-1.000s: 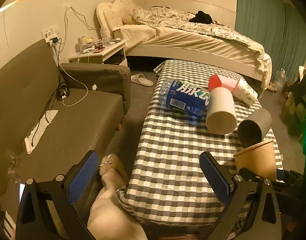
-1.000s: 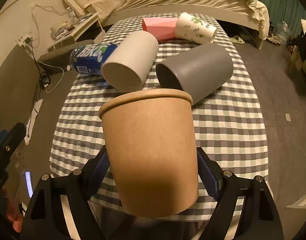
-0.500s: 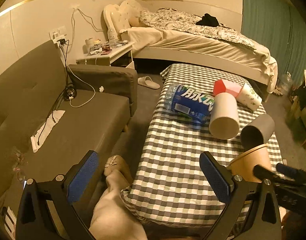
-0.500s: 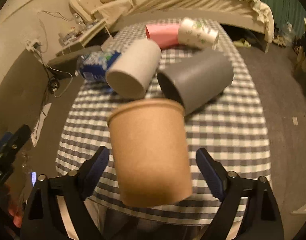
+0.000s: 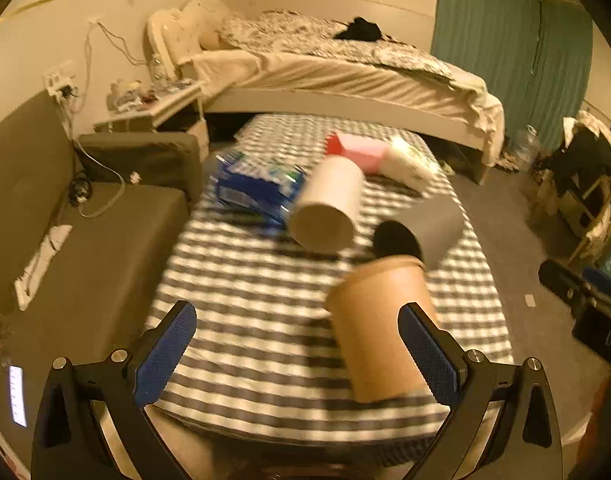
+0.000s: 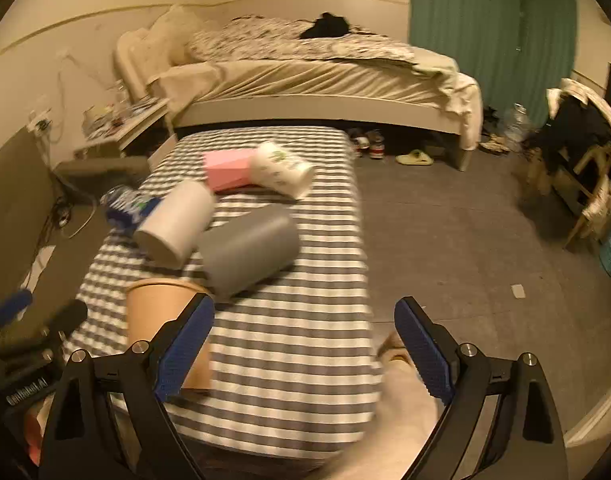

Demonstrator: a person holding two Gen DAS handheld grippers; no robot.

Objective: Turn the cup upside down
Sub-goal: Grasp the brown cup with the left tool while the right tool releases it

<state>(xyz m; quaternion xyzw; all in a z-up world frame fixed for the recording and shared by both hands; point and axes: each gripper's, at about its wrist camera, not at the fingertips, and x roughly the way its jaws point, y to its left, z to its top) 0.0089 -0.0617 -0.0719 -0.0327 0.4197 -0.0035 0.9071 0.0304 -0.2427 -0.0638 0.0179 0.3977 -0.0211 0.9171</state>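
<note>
Here the brown paper cup [image 5: 379, 328] stands on the checked surface [image 5: 249, 320] near its front edge, free of both grippers; in the left wrist view its rimmed end is farther from the camera and its plain end nearer, and it leans a little, though blur leaves it unclear which end is the mouth. The left gripper [image 5: 297, 354] has its jaws spread wide with nothing between the blue pads [image 5: 163, 354]; the cup sits toward the right jaw, partly overlapped by that pad, but whether they touch I cannot tell. The right gripper [image 6: 303, 354] also has its jaws spread and grips nothing; in its view the cup [image 6: 161, 320] lies to the left, outside the gap and half hidden behind the left jaw, so the space between the jaws shows only striped cloth and the floor [image 6: 457, 240].

Beyond the brown cup, a grey cup [image 5: 425, 226] lies on its side with its dark mouth facing the camera, just beside it; a white cup [image 5: 329, 208] lies on its side next to that; a blue-labelled bottle [image 5: 257, 186] lies to the left of the white cup; a pink box [image 5: 357, 150] and a printed paper cup [image 5: 409, 164] lie farther back, touching each other. A bed [image 5: 337, 76] stands behind the surface, and a sofa [image 5: 85, 240] runs along the left.
</note>
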